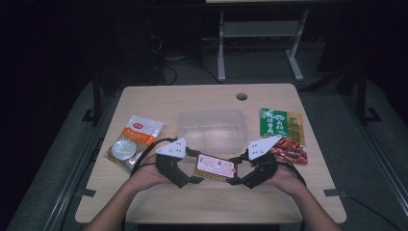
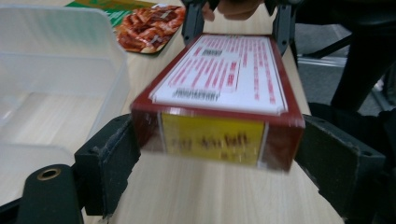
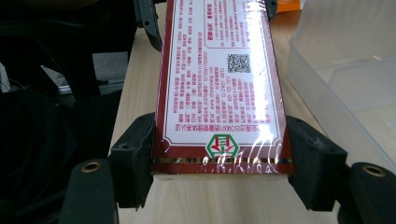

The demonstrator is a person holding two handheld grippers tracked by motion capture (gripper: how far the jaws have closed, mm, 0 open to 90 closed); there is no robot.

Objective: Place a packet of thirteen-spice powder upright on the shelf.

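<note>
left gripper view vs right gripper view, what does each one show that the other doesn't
Left gripper view: the box's yellow end panel, and the red snack bag beyond the tub.
Right gripper view: the QR code and green logo on the box's label, plus an orange packet's corner at the top edge.
Both: the red box clamped at one end between that view's own jaws, the other gripper's jaws at its far end, the clear tub beside it, and the wooden table.

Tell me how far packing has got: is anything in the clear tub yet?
Nothing looks packed: the clear tub shows nothing inside it. In hand: the red box, clamped at one end by the left gripper and at the other by the right gripper, just in front of the tub. Probably left: the orange pouch and green snack packet, both on the table.
</note>
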